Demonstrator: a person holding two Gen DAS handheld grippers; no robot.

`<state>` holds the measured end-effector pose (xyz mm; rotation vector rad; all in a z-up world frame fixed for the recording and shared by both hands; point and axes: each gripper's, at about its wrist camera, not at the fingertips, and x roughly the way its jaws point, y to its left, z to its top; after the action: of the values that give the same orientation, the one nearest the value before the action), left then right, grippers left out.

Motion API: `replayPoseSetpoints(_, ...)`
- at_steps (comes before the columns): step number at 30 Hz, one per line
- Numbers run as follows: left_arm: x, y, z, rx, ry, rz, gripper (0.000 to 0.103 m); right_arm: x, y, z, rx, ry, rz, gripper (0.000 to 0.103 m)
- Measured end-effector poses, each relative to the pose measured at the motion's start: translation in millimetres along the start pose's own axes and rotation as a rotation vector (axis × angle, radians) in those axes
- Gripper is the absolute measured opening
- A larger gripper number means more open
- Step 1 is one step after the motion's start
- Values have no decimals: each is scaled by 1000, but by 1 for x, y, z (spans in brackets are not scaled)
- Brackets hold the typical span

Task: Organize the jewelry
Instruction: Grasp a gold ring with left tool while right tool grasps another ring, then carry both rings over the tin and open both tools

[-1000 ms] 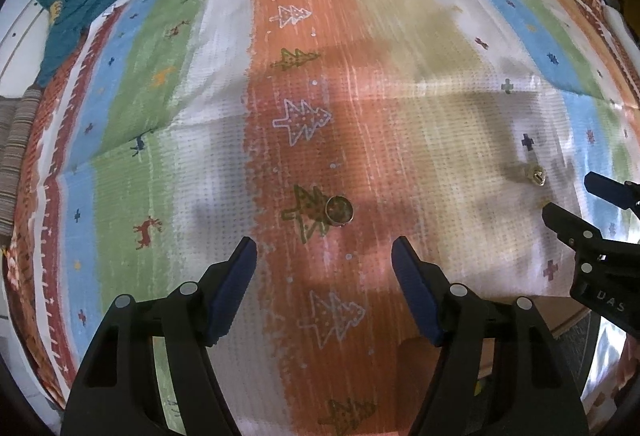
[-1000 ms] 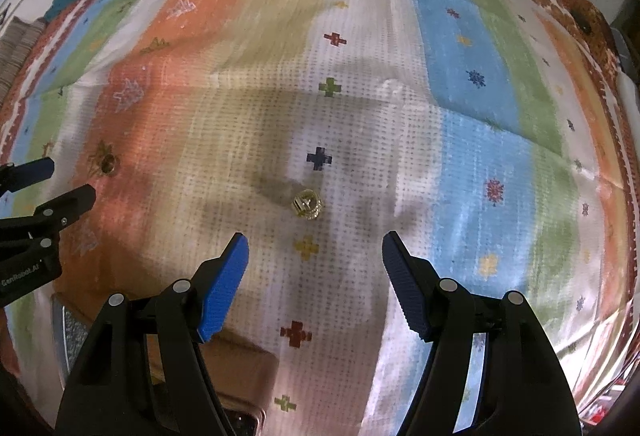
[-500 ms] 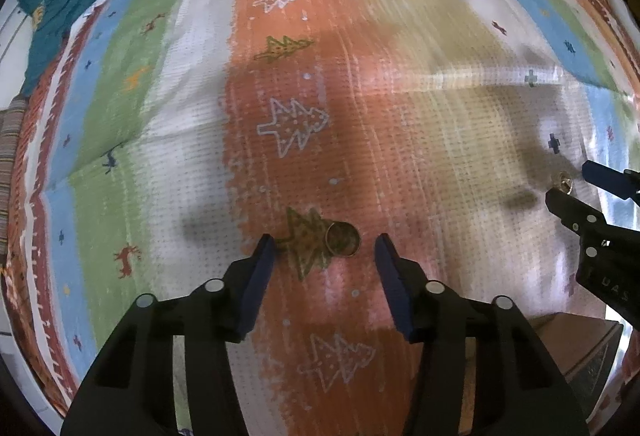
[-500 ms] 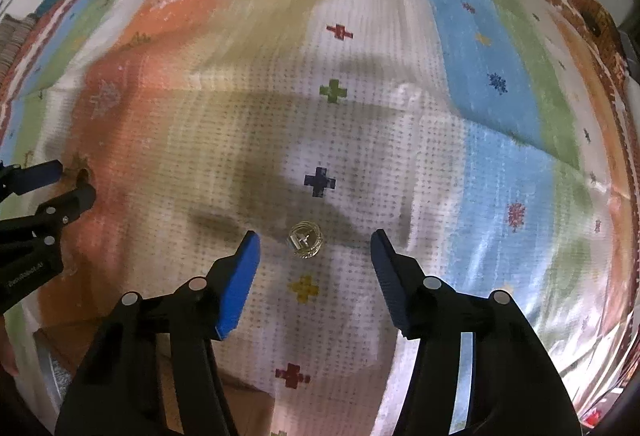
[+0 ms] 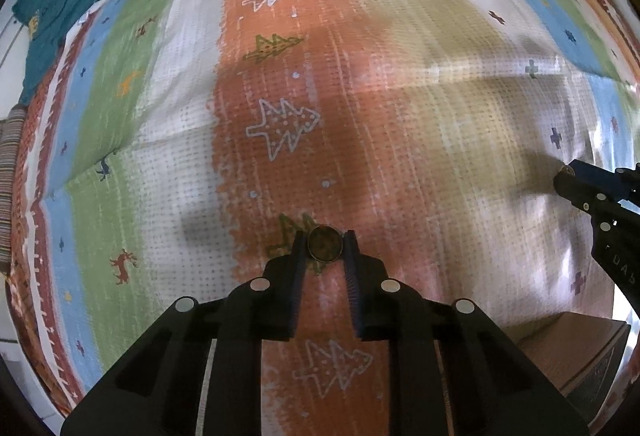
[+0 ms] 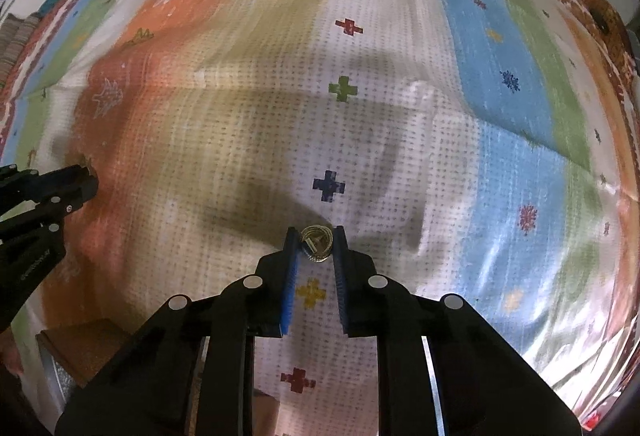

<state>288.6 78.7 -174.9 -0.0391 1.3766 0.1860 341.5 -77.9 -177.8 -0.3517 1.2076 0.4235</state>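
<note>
Both grippers have been closed since a second ago: the left gripper [image 5: 324, 242] is clamped on a bangle [image 5: 325, 249], the right gripper [image 6: 315, 236] on a ring [image 6: 316, 243], apparently ornamented, both resting on the striped bedspread [image 5: 400, 116]. Small, hard, slippery metal is best pinched across its rim.

Each ring [image 5: 325, 249] [image 6: 317, 244] lies on the blanket [image 5: 420, 116] between tongs

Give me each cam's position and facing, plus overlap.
Left wrist: on the left gripper, looking down its fingers at a ring on the striped blanket; own fingers show, shut on the ring.
Right wrist: on the right gripper, facing a gold ring on the blanket's white stripe; own fingers show, shut on it.
Shared: the blanket, and each view catches the other gripper at its edge.
</note>
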Motion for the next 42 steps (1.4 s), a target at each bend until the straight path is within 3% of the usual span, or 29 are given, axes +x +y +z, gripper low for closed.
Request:
replayPoseSetpoints(10, -25, 7, -7, -56, -72, -11, 18, -23, 1, -10, -10, -46, -11, 17)
replayPoseSetpoints(21, -60, -6, -19, -57, -134, -97, 18, -43, 4, -20, -16, -110, -3, 17)
replayPoseSetpoints(27, -69, -7, -22, -49, -157, -108, 18, -63, -2, -25, 12, -172, -7, 17)
replayPoseSetpoints(42, -110, -25, -45, -30, -237, -139, 18, -97, 12, -48, -29, -224, 11, 18)
